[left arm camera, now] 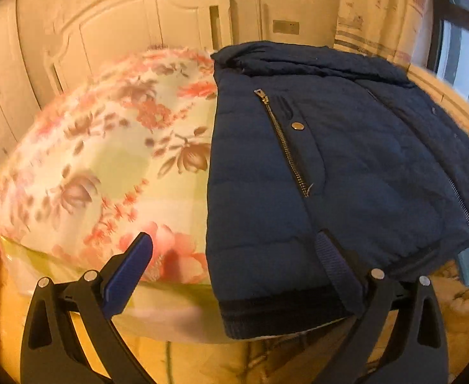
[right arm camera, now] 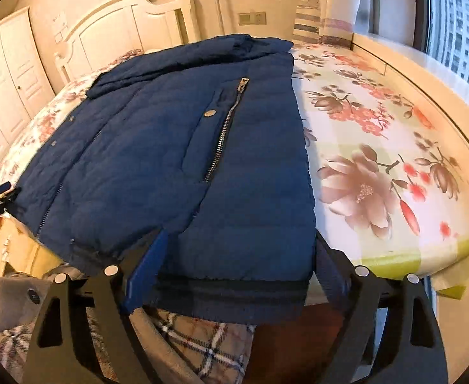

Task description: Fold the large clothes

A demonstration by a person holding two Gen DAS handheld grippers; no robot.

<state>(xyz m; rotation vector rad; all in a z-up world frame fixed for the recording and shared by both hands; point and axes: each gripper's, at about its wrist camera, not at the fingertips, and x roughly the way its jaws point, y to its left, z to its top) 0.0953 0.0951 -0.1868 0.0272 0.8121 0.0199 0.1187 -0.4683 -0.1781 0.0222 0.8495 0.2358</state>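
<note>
Bed with floral sheet, white headboard; navy padded jacket flat, hem overhanging foot edge.

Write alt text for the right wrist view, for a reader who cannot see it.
A padded navy blue jacket with a silver zipper lies flat on a floral-sheeted bed, its ribbed hem hanging over the near edge. The right tongs are open around that hem; a white headboard stands behind.

jacket on bed (hem at near edge) | headboard behind
</note>
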